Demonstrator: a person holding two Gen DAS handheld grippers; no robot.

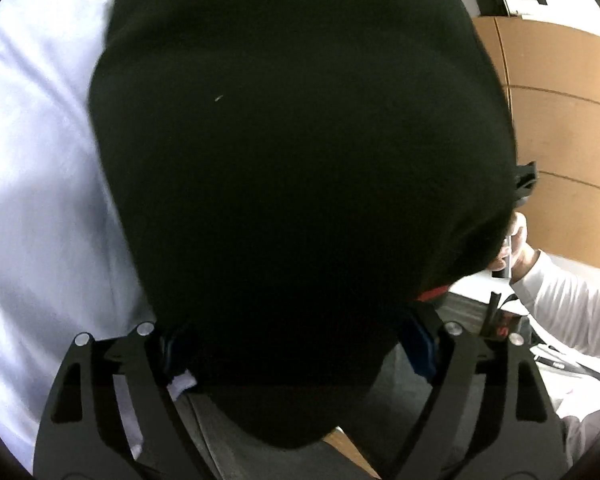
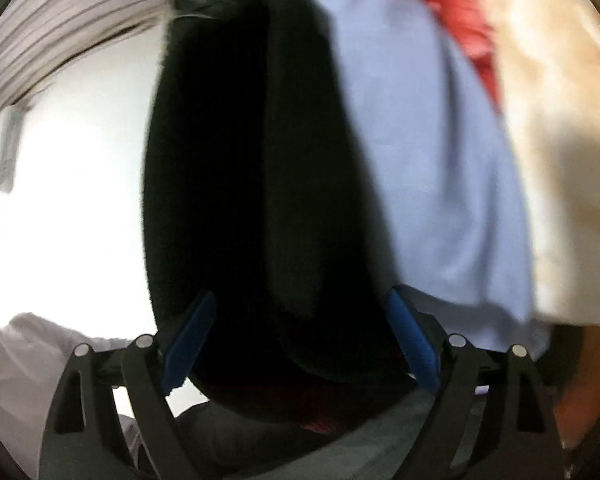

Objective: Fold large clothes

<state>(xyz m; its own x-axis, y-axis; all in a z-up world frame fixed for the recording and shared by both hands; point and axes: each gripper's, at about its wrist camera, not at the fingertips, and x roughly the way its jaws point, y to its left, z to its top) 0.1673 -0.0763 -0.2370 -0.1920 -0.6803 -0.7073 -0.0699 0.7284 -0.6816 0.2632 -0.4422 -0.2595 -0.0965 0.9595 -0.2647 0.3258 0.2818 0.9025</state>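
**Black garment between two spread grippers**

Low in each view we see one gripper, left gripper [image 1: 296,356] and right gripper [image 2: 300,344], jaws released and spread, one black garment [image 1: 300,152] lying loose between the blue pads. Only the left view shows a hand [image 1: 518,248] at right; only the right view shows red cloth [image 2: 456,12] upper right.

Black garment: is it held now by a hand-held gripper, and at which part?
No. The black garment lies between the blue pads of the left hand-held gripper and the right hand-held gripper, both open, apparently without a grip.
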